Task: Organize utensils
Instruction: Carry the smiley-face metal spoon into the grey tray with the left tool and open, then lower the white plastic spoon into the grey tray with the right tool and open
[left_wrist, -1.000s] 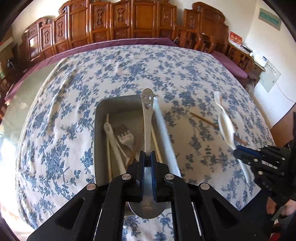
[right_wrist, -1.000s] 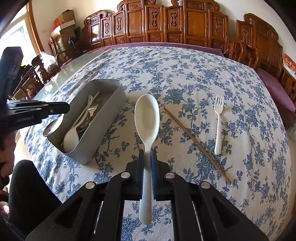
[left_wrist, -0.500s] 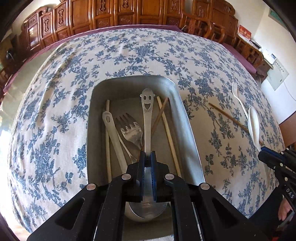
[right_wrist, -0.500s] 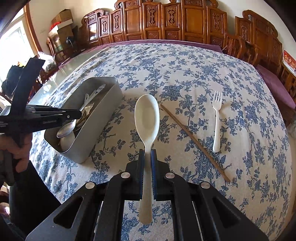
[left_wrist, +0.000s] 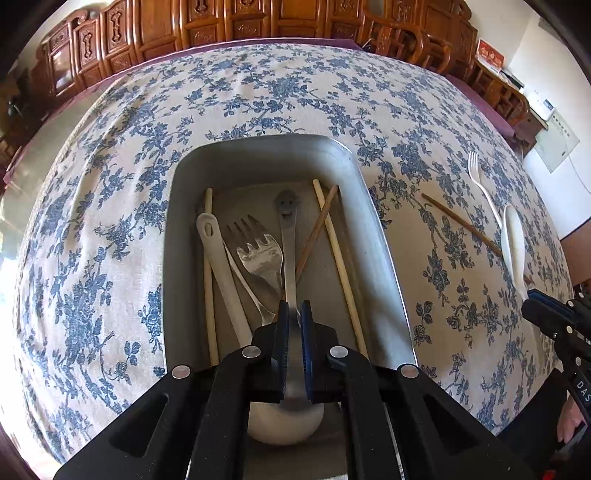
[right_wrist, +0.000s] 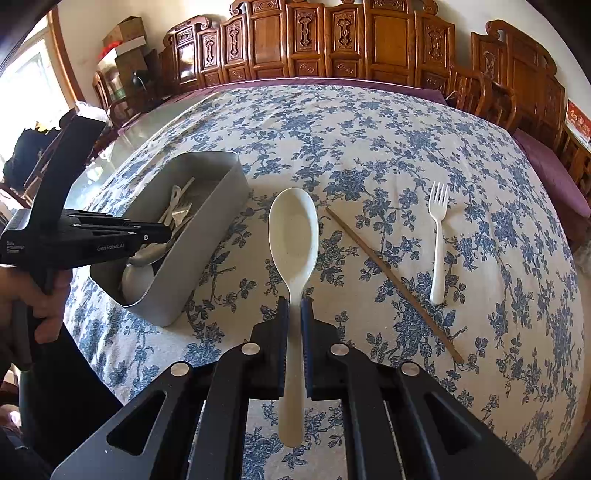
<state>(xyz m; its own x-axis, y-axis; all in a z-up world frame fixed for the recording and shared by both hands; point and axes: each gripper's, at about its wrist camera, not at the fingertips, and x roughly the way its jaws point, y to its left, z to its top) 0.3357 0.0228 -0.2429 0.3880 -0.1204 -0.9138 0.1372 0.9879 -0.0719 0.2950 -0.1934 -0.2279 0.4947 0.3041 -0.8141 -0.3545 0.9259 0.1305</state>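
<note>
Left wrist | left tool (left_wrist: 294, 314) clamps metal spoon (left_wrist: 290, 236) inside tray (left_wrist: 373, 236)

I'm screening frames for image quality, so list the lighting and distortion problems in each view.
Left wrist: fisheye bows the floral tablecloth into a dome; the metal tray interior sits in shade, sunlight glares at far left. Right wrist: the window at upper left is blown out white; the cream spoon stays sharp; edges vignette black.
</note>
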